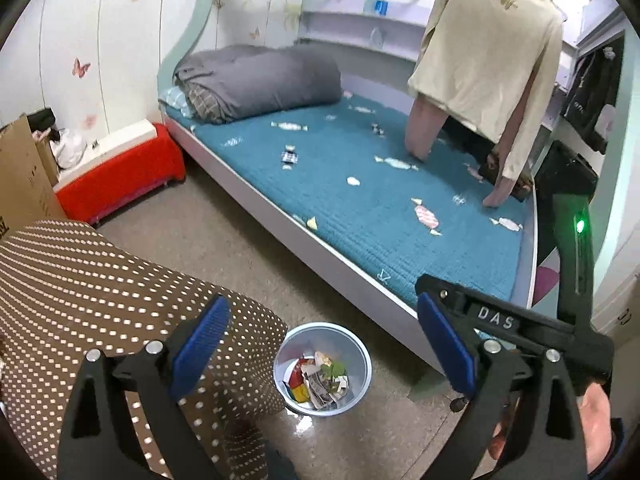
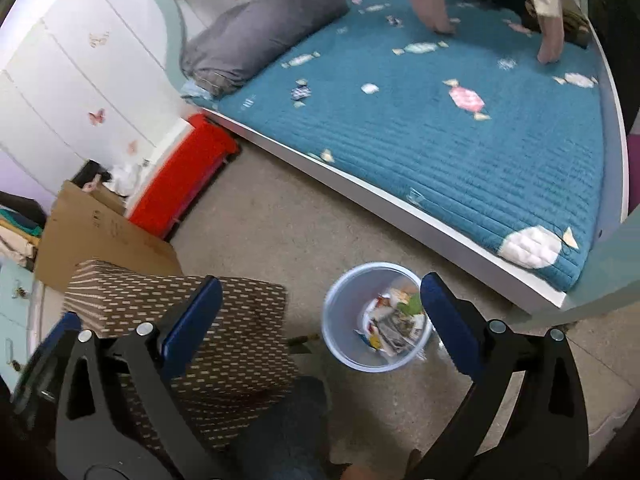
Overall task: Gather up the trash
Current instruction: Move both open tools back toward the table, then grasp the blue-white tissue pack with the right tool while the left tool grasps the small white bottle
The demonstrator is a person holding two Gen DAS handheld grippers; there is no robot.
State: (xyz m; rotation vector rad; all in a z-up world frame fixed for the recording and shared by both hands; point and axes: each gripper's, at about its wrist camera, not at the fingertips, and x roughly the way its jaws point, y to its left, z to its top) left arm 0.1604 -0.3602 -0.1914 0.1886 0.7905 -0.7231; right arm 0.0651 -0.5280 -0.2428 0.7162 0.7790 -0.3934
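Observation:
A small pale blue bin (image 1: pixel 362 346) stands on the floor beside the bed, holding crumpled paper and wrappers (image 1: pixel 320 380). My left gripper (image 1: pixel 323 305) hangs above it, open, with nothing between its blue pads (image 1: pixel 200 348). In the right wrist view the same bin (image 2: pixel 344 300) and its trash (image 2: pixel 394 324) lie just below my right gripper (image 2: pixel 322 280), which is also open and empty. The two grippers are close side by side; the right one's green-lit handle (image 1: pixel 579 240) shows at the right edge of the left wrist view. No loose trash shows on the floor near the bin.
A brown dotted box (image 1: pixel 100 300) stands left of the bin, with a cardboard box (image 2: pixel 100 236) and a red bench (image 1: pixel 120 176) behind it. The bed's teal quilt (image 1: pixel 360 200) carries candy shapes, print or wrappers I cannot tell. A grey rolled duvet (image 1: pixel 260 80) and a hanging beige shirt (image 1: pixel 492 60) are over the bed.

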